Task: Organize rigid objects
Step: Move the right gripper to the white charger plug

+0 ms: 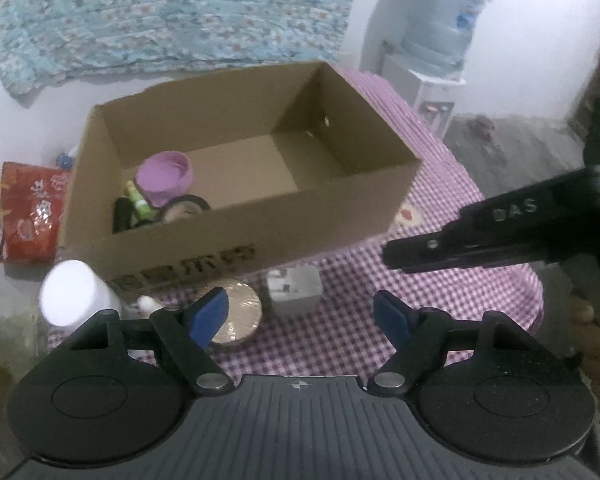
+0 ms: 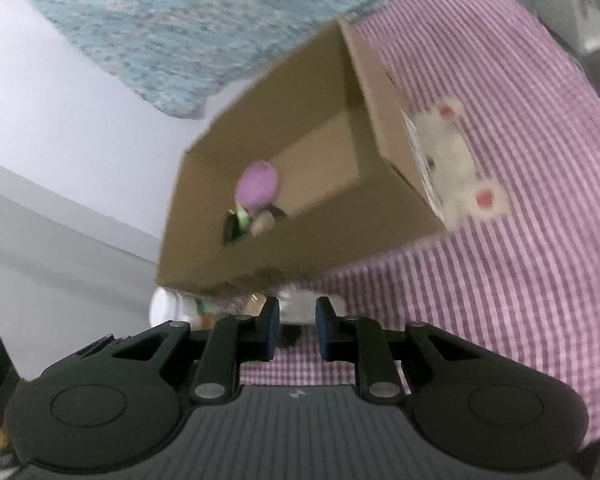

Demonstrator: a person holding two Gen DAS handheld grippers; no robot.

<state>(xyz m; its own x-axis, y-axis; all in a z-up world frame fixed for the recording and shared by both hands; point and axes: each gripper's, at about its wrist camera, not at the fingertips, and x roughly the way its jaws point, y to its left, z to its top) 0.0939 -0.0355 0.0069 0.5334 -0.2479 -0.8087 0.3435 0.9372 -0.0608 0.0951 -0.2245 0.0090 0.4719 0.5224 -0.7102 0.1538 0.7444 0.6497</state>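
Note:
An open cardboard box (image 1: 236, 236) (image 2: 300, 248) stands on a purple checked tablecloth (image 1: 440, 292). In its left end lie a purple cup (image 1: 164, 178) (image 2: 258, 184), a green tube (image 1: 140, 200), a black item (image 1: 121, 214) and a round compact (image 1: 184, 208). In front of the box sit a white bottle (image 1: 74, 292) (image 2: 168, 306), a round tan tin (image 1: 240, 316) and a small grey-white block (image 1: 296, 290). My left gripper (image 1: 300, 304) hovers open over the block and tin, holding nothing. My right gripper (image 2: 297, 308) (image 1: 392, 256) is shut and empty, just right of the box's front.
A white patch with red dots (image 2: 456, 156) lies on the cloth by the box's right side. A red bag (image 1: 28, 216) sits on the floor to the left. A water dispenser (image 1: 440, 24) stands behind the table, and a floral cloth (image 1: 160, 12) hangs on the wall.

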